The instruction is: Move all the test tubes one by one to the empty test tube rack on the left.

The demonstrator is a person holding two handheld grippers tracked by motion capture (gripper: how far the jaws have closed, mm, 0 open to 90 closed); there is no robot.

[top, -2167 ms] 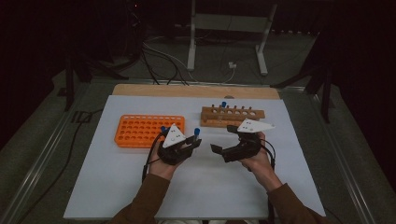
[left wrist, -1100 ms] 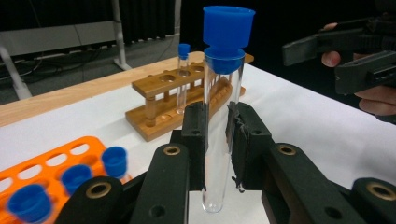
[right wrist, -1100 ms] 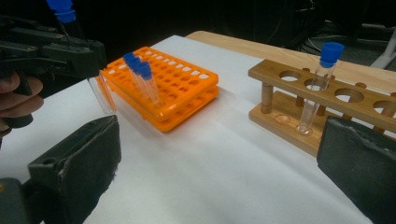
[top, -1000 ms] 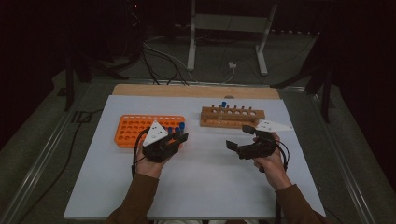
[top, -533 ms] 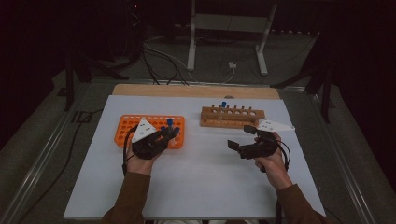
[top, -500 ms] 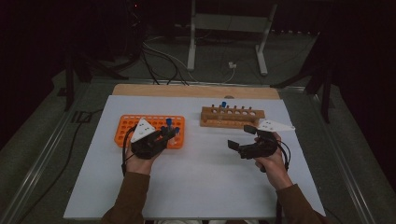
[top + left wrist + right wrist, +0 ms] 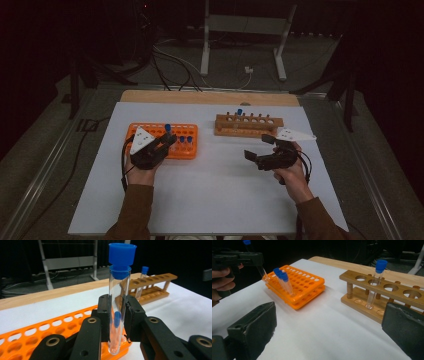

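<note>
My left gripper (image 7: 167,141) is shut on a clear test tube with a blue cap (image 7: 119,295), held upright. The tube's bottom hangs just above the near edge of the orange rack (image 7: 152,131). In the right gripper view the held tube (image 7: 262,273) tilts over that rack's far corner. Other blue-capped tubes (image 7: 284,282) stand in the orange rack (image 7: 304,285). One capped tube (image 7: 375,282) stands in the wooden rack (image 7: 250,125). My right gripper (image 7: 258,147) is open in front of the wooden rack, with nothing between its jaws.
Both racks sit on a white sheet (image 7: 215,190) over the table, with a wooden strip (image 7: 210,97) along its far edge. Cables and a metal stand (image 7: 240,30) lie on the dark floor beyond. The wooden rack (image 7: 150,287) has several vacant holes.
My left gripper has carried the tube leftward from the middle of the sheet to the orange rack. The right gripper shifted slightly right early on, then stayed still.
</note>
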